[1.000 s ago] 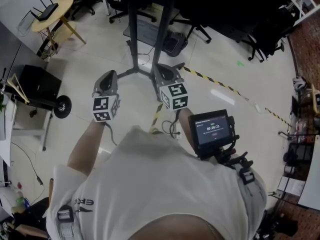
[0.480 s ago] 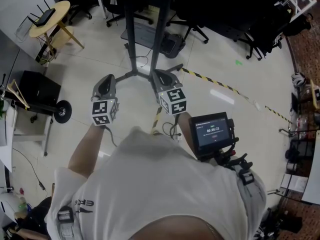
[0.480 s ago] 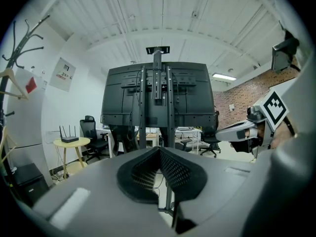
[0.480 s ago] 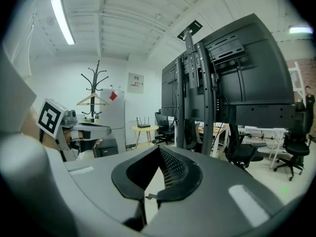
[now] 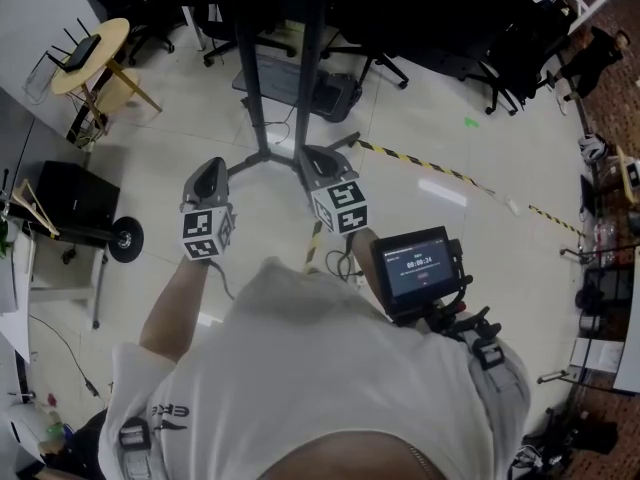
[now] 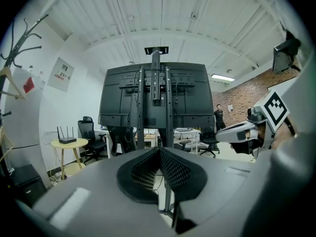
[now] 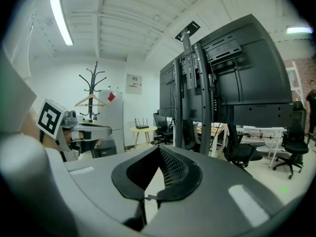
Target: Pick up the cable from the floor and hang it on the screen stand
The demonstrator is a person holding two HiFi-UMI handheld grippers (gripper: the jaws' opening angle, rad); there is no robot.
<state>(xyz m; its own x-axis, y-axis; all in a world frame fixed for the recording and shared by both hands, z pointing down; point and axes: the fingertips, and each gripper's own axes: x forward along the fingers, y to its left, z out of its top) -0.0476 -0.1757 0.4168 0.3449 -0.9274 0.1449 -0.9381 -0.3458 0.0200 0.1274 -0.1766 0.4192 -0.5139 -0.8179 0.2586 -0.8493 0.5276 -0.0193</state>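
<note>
Grippers, left (image 5: 211, 165) and right (image 5: 312, 153), hardly budge mid-frame, both jaws pressed together on nothing, facing the screen stand (image 6: 156, 98), so no cable is in hand.

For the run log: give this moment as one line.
left gripper: shut, empty | right gripper: shut, empty | both facing screen stand

A: How's the light?
B: Bright and even. A ceiling tube (image 7: 60, 19) glows above and left of the right claw (image 7: 159, 147). The floor (image 5: 440, 193) to its right shows a pale glare streak.
A: Sharpness?
B: Both gripper views bend hard towards dark round edges. Beyond the left claw (image 6: 159, 148), the screen (image 6: 153, 95) reads near-black.
</note>
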